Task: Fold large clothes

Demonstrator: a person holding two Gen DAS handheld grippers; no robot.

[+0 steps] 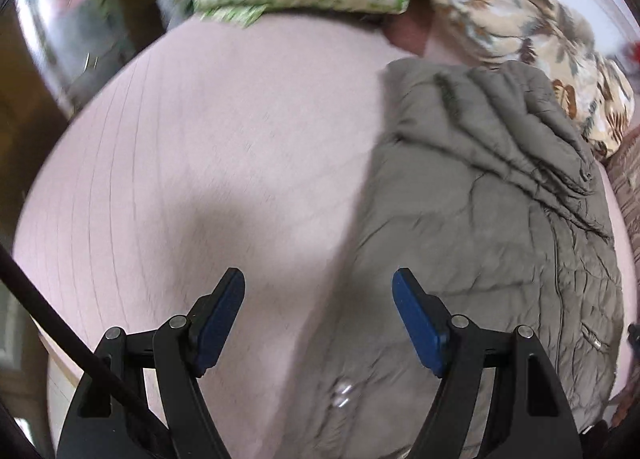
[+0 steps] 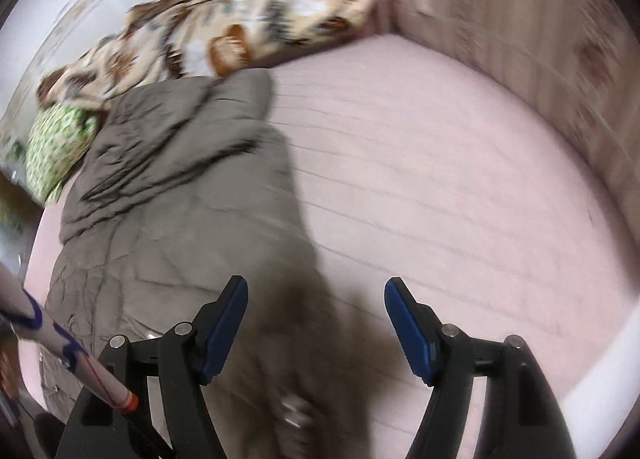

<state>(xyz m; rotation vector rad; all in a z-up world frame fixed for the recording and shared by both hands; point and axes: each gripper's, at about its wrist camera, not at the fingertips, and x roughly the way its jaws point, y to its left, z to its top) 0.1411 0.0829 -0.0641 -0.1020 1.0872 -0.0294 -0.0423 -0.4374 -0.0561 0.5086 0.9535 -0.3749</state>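
The grey-brown quilted puffer jacket point(image 1: 492, 219) lies as a long narrow strip on the pink bedsheet point(image 1: 208, 163) — sides look folded in, lengthwise fold left. Left gripper point(image 1: 319, 321) and right gripper point(image 2: 316, 325) hover above its near end, spread wide, holding nothing.

Soft, even indoor light; both fisheye views bend strongly at dark rims. Motion blur smears everything, worst in the right view, where a dark shadow crosses the bed point(image 2: 440, 187).

Matt grey quilted jacket point(image 1: 492, 219) of crinkled puffy cloth ahead of the open left gripper point(image 1: 318, 319), shiny metal snaps point(image 1: 342, 395) near its fingers, smooth pale pink ribbed bedsheet point(image 2: 440, 179) beyond the right gripper point(image 2: 316, 323), matt black plastic arms, blue rubbery pads point(image 2: 408, 327)
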